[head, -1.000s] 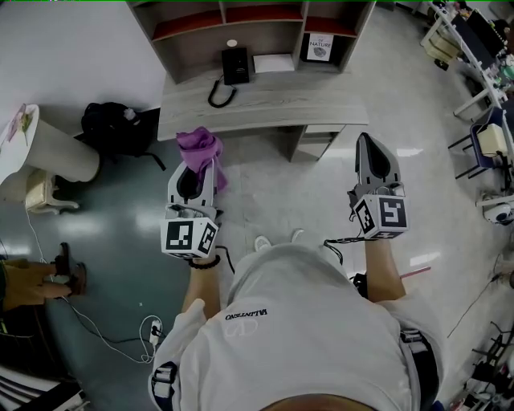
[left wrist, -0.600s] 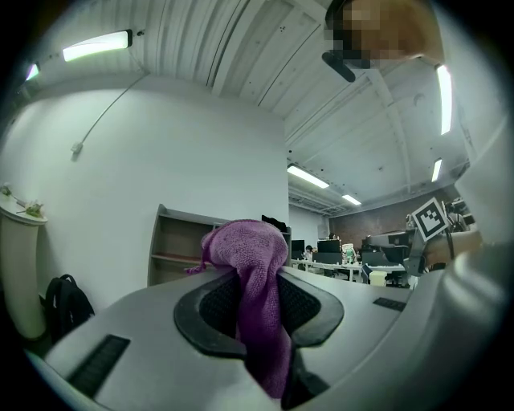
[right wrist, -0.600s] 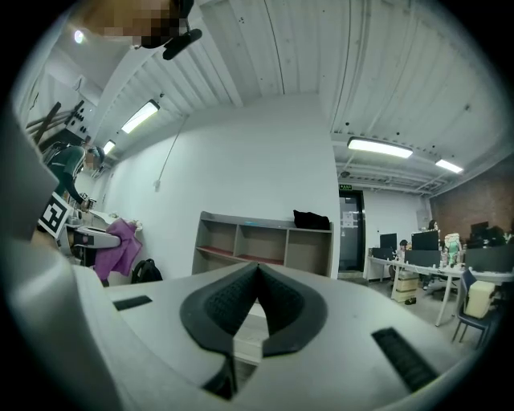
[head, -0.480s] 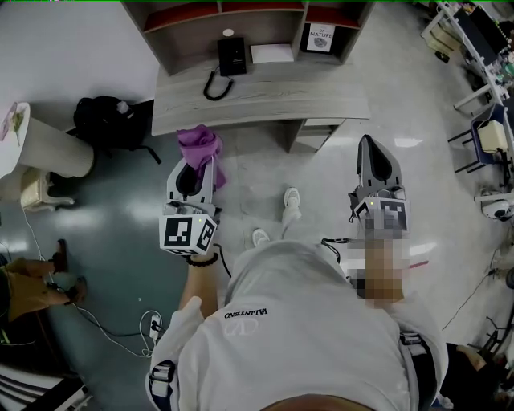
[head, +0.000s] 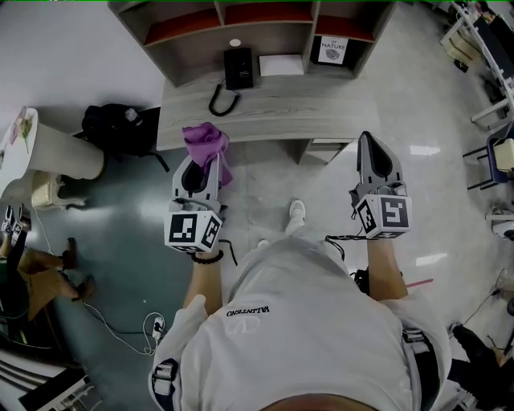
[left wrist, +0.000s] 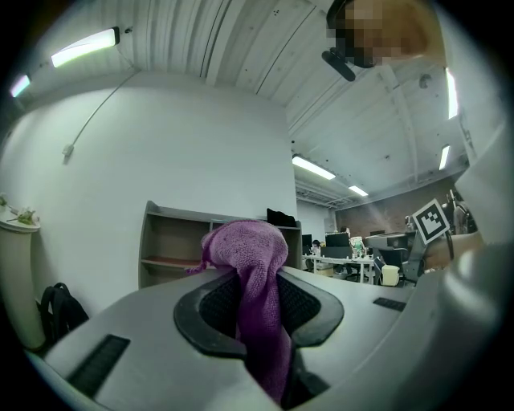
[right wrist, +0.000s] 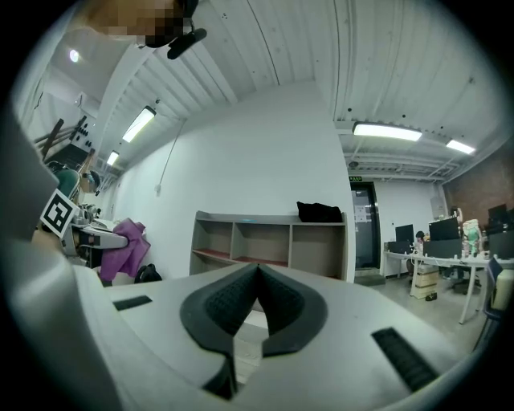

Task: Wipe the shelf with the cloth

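Observation:
A purple cloth [head: 205,144] hangs bunched from my left gripper [head: 210,163], which is shut on it just short of the grey desk's [head: 273,108] front edge. In the left gripper view the cloth [left wrist: 250,255] drapes over and between the jaws of the left gripper [left wrist: 259,282], hiding the tips. The open grey shelf unit [head: 241,20] with reddish boards stands on the desk's far side, and it also shows as the shelf unit [left wrist: 173,241] ahead of the left jaws and the shelf unit [right wrist: 265,241] ahead of the right. My right gripper [head: 368,140] is shut and holds nothing [right wrist: 255,269].
On the desk sit a black telephone [head: 238,67], a white sheet [head: 281,64] and a small framed sign [head: 332,50]. A black backpack [head: 112,128] and a white round stand [head: 56,152] are on the floor at left. Office chairs stand at right [head: 494,152].
The person has stepped forward, so both grippers are a little nearer the desk. The cloth now overlaps the desk's front edge. Both jaws stay as they were.

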Demonstrator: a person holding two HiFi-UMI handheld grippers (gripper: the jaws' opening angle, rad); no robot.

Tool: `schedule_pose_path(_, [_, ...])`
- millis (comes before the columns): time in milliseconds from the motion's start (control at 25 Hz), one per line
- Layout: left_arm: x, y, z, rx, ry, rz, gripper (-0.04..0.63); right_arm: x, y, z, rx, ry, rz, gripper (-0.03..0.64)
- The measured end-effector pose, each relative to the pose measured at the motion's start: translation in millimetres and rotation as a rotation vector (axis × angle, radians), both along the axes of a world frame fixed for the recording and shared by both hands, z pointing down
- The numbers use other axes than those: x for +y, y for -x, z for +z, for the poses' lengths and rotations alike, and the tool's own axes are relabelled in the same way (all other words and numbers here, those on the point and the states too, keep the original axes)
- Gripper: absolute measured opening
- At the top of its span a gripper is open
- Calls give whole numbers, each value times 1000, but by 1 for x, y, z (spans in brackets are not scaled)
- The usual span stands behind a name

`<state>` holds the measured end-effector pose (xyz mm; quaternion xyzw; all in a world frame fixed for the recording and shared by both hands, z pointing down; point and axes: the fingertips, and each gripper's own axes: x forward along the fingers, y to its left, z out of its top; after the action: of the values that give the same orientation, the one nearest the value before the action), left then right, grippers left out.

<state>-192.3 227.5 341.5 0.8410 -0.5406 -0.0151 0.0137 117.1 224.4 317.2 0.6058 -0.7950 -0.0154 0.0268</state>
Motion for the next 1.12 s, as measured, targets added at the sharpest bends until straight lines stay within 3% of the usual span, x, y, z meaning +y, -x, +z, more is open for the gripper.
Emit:
schedule_pose_path(360, [-80,-50,-9,-5,12,-54,91,-91,-38,-5,-1,7,-84,-2])
schedule_pose_path(680, [-125,-86,-6,-10,39,-78,91,-141,-64,-1,-13,19,-134,-2])
schedule_pose_path(1120, [-164,-90,-13,-29,46,-74,92,-172,-68,11,-38,34,-131,-2])
